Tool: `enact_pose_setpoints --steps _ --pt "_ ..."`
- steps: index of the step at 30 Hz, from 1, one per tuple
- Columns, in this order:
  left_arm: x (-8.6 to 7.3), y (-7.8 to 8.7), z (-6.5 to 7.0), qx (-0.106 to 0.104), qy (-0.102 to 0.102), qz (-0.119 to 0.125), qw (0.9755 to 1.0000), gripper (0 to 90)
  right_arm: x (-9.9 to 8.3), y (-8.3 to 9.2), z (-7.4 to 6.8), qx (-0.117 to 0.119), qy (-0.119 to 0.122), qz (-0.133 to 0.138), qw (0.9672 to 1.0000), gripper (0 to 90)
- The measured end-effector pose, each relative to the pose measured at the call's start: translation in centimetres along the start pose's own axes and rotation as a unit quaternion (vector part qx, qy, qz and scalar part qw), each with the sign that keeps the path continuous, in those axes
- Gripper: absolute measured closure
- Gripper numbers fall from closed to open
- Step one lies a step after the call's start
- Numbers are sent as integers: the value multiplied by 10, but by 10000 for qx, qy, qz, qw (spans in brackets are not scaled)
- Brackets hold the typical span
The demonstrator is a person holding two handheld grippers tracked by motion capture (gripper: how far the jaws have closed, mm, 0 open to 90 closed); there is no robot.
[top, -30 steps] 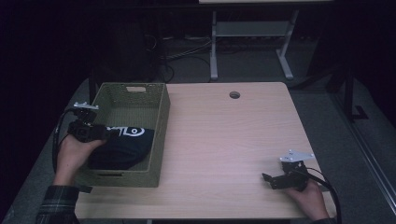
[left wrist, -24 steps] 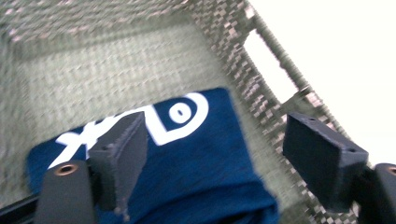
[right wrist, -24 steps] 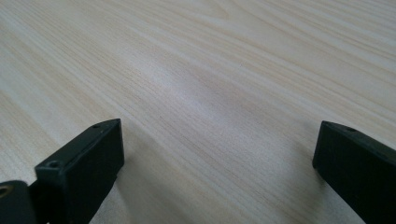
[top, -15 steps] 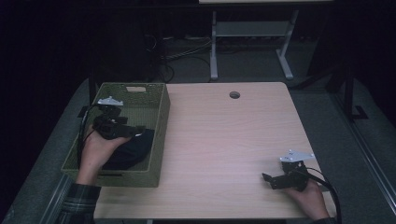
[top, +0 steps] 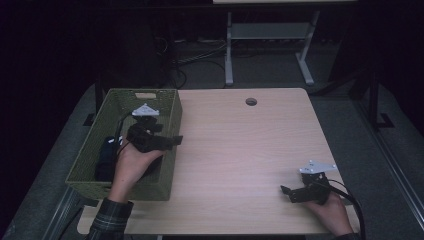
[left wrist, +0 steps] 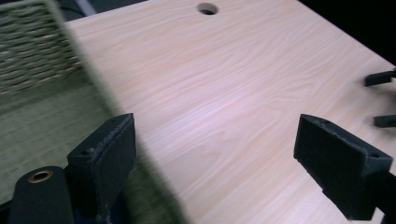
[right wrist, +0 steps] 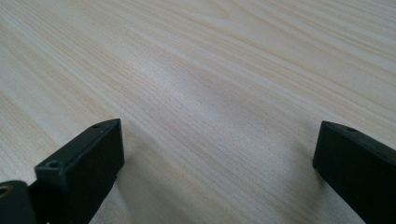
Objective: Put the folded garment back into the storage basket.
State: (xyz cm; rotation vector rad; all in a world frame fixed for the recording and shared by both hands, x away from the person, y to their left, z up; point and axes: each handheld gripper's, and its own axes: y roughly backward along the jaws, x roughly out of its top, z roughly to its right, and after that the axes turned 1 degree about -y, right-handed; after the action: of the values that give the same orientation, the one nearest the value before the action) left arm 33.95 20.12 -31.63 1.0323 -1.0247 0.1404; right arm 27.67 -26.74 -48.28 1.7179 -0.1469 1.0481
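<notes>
A green woven basket (top: 125,97) stands on the left part of the wooden table (top: 240,150). A dark garment (top: 104,159) lies in it, partly hidden by the person's left hand. My left gripper (top: 172,141) hovers over the basket's right wall and points right toward the table. Its jaws have just been opening and nothing is between them. In the left gripper view the left gripper (left wrist: 212,154) stands wide over the basket wall (left wrist: 42,42) and bare wood. My right gripper (top: 286,192) rests open at the table's front right. In its own view the right gripper (right wrist: 215,158) holds nothing.
A round cable hole (top: 251,101) sits near the table's far edge. Behind the table are a white desk frame (top: 230,55) and cables on the dark floor. The right gripper's fingertips (left wrist: 380,78) show at the right edge of the left gripper view.
The left hand has moved right, from over the garment in the basket to above the basket's right wall. The right hand has stayed still.
</notes>
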Motion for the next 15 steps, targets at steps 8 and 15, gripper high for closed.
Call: enact_pose_setpoints --steps 8,15 --pt "-4 -22 25 -257 -51 139 9996 129 0 0 0 0 -2 -1 10000 15" --pt "-7 -43 43 -501 -136 80 9986 130 0 0 0 -3 3 -1 10000 15"
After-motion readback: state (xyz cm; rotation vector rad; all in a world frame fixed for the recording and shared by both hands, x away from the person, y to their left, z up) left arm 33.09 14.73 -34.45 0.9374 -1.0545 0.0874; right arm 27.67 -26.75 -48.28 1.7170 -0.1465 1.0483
